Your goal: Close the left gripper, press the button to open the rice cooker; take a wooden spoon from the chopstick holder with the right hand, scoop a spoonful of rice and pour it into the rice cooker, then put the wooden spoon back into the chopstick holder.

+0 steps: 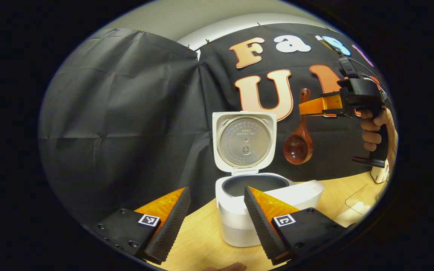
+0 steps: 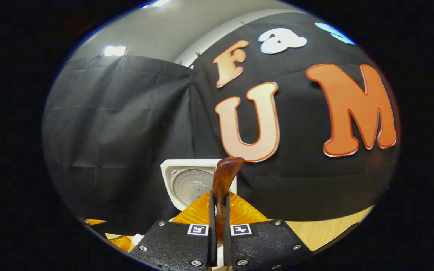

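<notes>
Wooden table (image 1: 202, 233) carrying the white rice cooker (image 1: 239, 222), which stands near the black cloth wall with its lid (image 1: 244, 141) raised upright, the round metal inner plate facing forward and the dark inner pot (image 1: 258, 184) exposed. A long white object (image 1: 303, 190) lies just behind and to the right of the cooker body, and a clear container (image 1: 360, 201) sits at the table's right edge, its contents too indistinct to tell. In the left gripper view, the left gripper (image 1: 217, 214) is released, its 2 fingers spread wide on either side of the cooker's front and touching nothing. The right gripper (image 1: 305, 107) is held high to the right of the lid by a hand (image 1: 375, 130) on its grip. It is clenched on the upper handle of the wooden spoon (image 1: 299, 143), which hangs bowl-down, beside the open lid and well above the table. In the right gripper view, the right gripper (image 2: 219, 214) has both fingers pressed against the spoon's handle, whose tip (image 2: 228, 169) rises above them, the cooker lid (image 2: 187, 184) visible beyond.
</notes>
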Demonstrator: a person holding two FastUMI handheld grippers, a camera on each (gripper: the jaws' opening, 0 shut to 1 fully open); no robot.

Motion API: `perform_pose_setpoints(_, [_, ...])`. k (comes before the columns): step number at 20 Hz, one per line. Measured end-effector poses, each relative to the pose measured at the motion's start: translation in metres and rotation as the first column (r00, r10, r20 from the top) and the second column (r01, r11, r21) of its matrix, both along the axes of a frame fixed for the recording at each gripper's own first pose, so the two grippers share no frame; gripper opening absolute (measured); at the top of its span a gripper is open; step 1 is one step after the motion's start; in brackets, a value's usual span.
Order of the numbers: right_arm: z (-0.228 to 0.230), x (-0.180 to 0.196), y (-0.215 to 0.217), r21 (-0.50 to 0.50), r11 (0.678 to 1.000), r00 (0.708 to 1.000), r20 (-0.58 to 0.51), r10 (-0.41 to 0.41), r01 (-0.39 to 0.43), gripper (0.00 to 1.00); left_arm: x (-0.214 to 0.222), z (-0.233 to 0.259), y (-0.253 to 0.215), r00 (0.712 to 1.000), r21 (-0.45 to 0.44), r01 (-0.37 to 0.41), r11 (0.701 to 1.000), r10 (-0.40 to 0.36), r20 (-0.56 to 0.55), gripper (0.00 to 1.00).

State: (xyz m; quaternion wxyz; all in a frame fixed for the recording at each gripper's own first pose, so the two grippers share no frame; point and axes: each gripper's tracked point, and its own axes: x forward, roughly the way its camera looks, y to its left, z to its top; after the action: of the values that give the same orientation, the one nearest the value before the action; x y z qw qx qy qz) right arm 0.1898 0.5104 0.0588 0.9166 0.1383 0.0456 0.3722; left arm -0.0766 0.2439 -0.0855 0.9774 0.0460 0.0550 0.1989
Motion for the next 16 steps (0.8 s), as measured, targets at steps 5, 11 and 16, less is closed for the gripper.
perform_pose_setpoints(5, [-0.021,0.002,-0.06,0.006,0.992,0.984,-0.129,-0.123,0.125,0.07,0.01,0.004,-0.033,0.998,-0.002,0.058,0.998,-0.058,0.003,0.94])
perform_pose_setpoints(11, [-0.041,-0.01,-0.129,0.088,0.965,0.937,-0.275,-0.214,0.246,0.07,0.017,0.005,-0.08,0.991,-0.014,0.135,0.991,-0.135,0.005,0.94])
perform_pose_setpoints(16, [-0.053,-0.003,-0.21,0.08,0.911,0.888,-0.273,-0.37,0.404,0.07,0.022,0.004,-0.113,0.985,-0.036,0.17,0.985,-0.17,0.004,0.94])
